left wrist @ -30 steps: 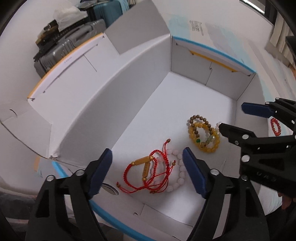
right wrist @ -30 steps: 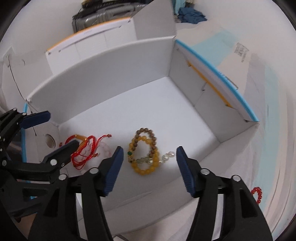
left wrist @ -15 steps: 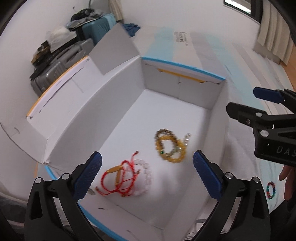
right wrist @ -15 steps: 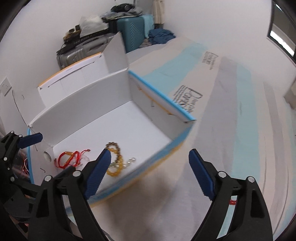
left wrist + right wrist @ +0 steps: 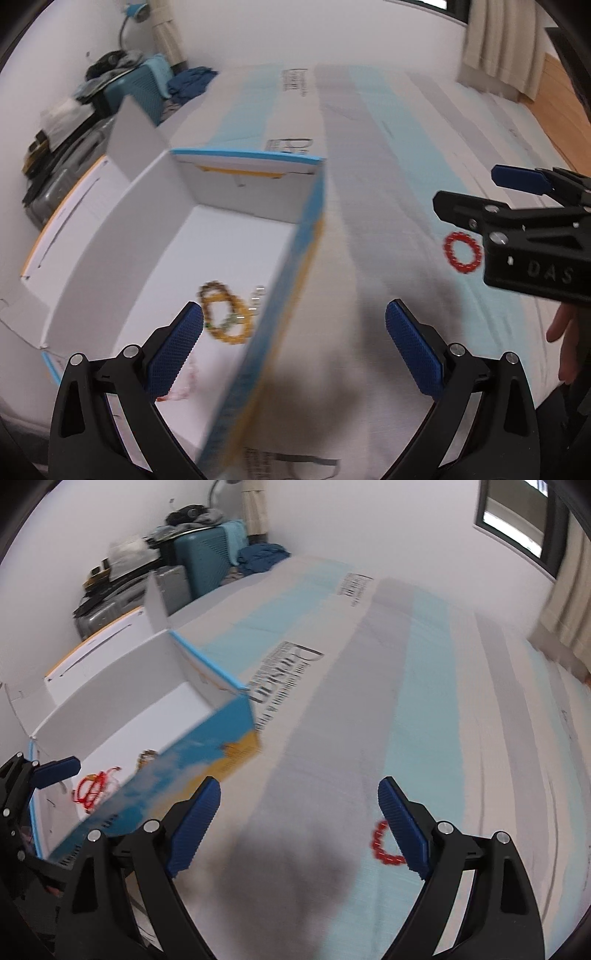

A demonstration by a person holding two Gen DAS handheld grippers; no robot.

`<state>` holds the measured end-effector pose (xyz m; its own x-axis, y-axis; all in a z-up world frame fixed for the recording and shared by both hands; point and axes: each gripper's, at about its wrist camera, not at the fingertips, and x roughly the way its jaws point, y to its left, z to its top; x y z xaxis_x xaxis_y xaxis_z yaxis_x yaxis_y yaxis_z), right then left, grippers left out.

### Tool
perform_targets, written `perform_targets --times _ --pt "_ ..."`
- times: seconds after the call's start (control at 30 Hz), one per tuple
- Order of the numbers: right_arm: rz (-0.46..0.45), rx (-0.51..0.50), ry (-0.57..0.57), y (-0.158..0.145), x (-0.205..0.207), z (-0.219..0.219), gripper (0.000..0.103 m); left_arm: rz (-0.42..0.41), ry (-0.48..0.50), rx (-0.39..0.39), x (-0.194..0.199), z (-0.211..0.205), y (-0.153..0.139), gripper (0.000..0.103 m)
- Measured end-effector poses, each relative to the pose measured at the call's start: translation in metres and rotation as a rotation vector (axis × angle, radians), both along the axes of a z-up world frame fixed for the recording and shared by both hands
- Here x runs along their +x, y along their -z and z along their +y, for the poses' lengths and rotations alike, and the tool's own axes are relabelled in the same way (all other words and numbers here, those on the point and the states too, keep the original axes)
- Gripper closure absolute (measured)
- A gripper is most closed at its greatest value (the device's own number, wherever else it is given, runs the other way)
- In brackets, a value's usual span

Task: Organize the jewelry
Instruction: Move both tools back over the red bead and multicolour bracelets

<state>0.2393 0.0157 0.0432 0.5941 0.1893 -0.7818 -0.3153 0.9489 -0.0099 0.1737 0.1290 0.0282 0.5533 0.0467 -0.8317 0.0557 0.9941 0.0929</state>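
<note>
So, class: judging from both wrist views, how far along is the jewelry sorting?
Done: the amber bead bracelets and the red cord bracelets lie inside the white box. In hand: nothing; the left tool and the right tool are open and empty. Left: the red bead bracelet on the striped cover.

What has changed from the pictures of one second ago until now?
Both claws left the white box and swung right, out over the striped bedcover. The left claw and right claw have just been opening wider; nothing is between either. The red bead bracelet on the cover now lies by the right claw. The yellow bead bracelets and red cord bracelets stayed in the box.
</note>
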Motion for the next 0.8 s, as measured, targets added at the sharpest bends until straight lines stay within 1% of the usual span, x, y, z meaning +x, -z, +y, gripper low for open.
perform_targets --times 0.13,0.23,0.4,0.53,0.8 --pt "0.008 -0.004 0.024 0.007 0.001 -0.025 0.019 0.008 0.030 -0.010 -0.002 -0.028 0.008 0.006" --pt "0.008 -0.010 0.043 0.012 0.002 -0.042 0.019 0.009 0.049 -0.021 -0.005 -0.041 0.014 0.006" --pt "0.024 -0.013 0.071 0.027 0.005 -0.066 0.019 0.015 0.108 -0.039 -0.019 -0.075 0.027 0.006" --pt "0.031 -0.010 0.086 0.037 0.006 -0.079 0.019 0.025 0.144 -0.043 -0.028 -0.097 0.042 0.006" --pt "0.066 -0.013 0.097 0.063 0.008 -0.096 0.019 0.048 0.190 -0.071 -0.042 -0.129 0.068 0.006"
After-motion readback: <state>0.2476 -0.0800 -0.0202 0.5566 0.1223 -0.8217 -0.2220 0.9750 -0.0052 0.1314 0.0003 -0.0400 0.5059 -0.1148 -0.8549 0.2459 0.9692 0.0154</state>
